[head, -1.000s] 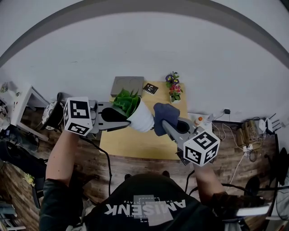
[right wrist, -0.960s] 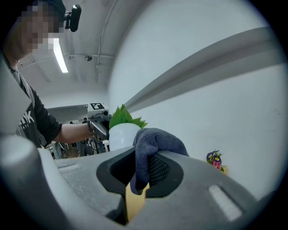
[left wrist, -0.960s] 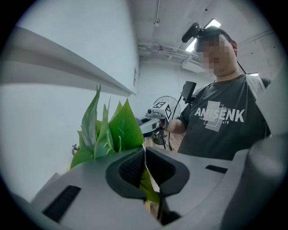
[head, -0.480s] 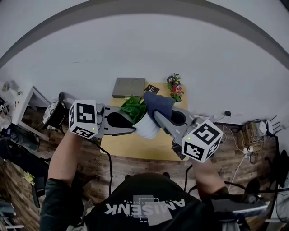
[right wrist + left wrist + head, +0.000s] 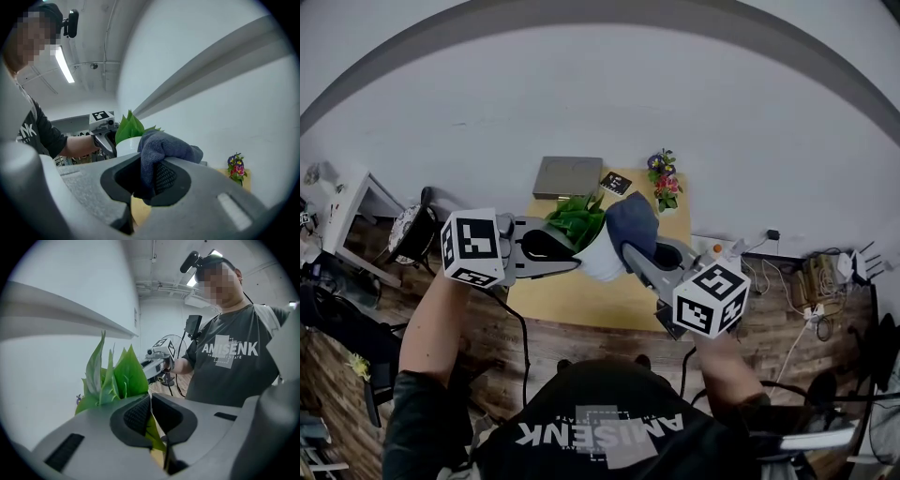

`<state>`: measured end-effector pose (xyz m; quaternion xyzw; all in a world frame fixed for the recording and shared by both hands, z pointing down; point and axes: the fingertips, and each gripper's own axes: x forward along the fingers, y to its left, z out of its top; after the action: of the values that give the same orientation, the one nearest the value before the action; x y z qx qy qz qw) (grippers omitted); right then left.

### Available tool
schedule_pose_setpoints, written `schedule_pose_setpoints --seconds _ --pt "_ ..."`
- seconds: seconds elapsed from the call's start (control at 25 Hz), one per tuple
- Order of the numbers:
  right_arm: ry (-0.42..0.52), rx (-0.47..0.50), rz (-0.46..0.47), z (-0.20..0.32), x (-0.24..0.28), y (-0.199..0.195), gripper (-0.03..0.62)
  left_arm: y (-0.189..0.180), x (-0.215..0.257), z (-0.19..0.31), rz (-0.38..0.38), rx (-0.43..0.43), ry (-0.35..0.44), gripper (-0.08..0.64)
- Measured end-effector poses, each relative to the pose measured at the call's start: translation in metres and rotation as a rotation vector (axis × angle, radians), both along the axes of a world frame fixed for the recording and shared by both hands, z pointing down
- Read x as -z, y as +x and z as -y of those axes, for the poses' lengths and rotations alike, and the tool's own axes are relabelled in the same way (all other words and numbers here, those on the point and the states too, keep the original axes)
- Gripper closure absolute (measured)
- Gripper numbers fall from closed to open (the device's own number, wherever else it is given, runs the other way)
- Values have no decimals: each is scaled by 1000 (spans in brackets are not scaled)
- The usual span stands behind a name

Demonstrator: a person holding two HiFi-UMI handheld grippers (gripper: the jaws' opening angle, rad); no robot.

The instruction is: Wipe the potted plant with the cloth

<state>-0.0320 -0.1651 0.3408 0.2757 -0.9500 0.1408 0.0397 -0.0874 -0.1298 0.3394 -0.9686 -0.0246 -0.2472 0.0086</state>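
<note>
Above the table (image 5: 581, 305), left gripper (image 5: 562, 251) slants inward, clamped on the potted plant (image 5: 598, 258) by its rim; right gripper (image 5: 639, 255), gripping the cloth (image 5: 630, 223), holds it against the leaves

Looking down on a light wooden table (image 5: 572, 298); meeting a plain pale wall (image 5: 600, 112) just behind it; finding dark wood-plank floor (image 5: 534, 342) around it; noting a grey box (image 5: 566, 176), a dark card (image 5: 616, 183) and a small pot of flowers (image 5: 662, 180) along the table's far edge; spotting tangled cables (image 5: 797, 309) right of the table and a white stand (image 5: 347, 211) left of it; catching a ceiling strip light (image 5: 64, 65) shining above.
</note>
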Motion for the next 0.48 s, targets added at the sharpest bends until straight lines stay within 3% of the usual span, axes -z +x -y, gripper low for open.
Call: schedule_pose_setpoints --seconds 0.24,0.48 --pt "-78 -27 -17 1 -33 10 555 2 -6 7 30 13 22 546" --pt "-138 -51 -54 -2 -66 21 555 17 -23 -3 202 -17 173 545"
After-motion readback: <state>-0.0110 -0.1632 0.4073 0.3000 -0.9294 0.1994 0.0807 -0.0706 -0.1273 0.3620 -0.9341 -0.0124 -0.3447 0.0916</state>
